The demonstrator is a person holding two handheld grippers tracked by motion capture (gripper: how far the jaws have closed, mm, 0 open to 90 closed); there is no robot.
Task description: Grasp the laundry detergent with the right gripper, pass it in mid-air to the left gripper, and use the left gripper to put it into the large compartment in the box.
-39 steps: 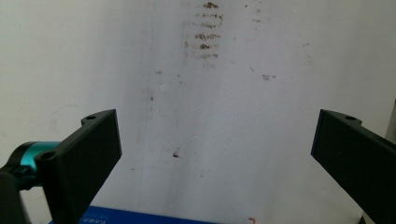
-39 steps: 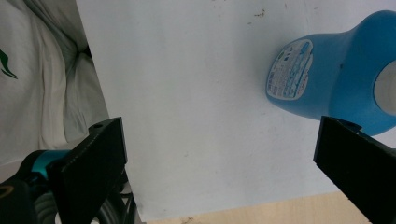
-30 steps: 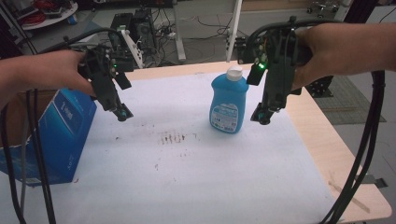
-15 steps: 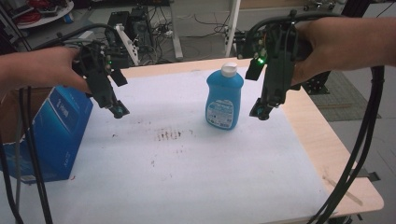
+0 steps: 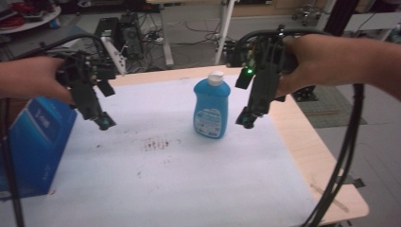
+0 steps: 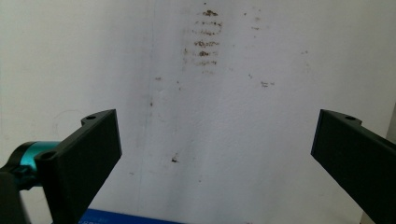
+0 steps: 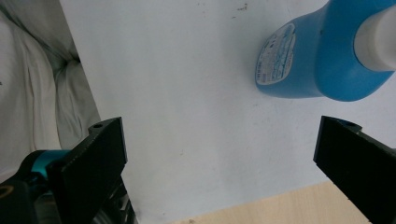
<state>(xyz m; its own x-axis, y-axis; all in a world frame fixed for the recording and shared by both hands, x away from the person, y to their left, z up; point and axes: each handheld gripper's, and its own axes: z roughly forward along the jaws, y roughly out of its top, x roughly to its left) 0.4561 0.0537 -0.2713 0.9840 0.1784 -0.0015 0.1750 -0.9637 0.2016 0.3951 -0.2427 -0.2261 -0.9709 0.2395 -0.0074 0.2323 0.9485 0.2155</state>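
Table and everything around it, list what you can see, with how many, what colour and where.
bottle: one, blue with white cap, upright at table centre
box: one, blue, at table's left edge
cover sheet: one, white, spread over table, brown smudges near its middle
table: one, light wood, bare strip at right
left gripper: one, black, jaws wide open, above sheet beside box
right gripper: one, black, jaws wide open, just right of bottle, not touching
hands: two, one holding each gripper

One blue bottle [image 5: 211, 110], one blue box [image 5: 35, 142], seemingly cardboard; two grippers.
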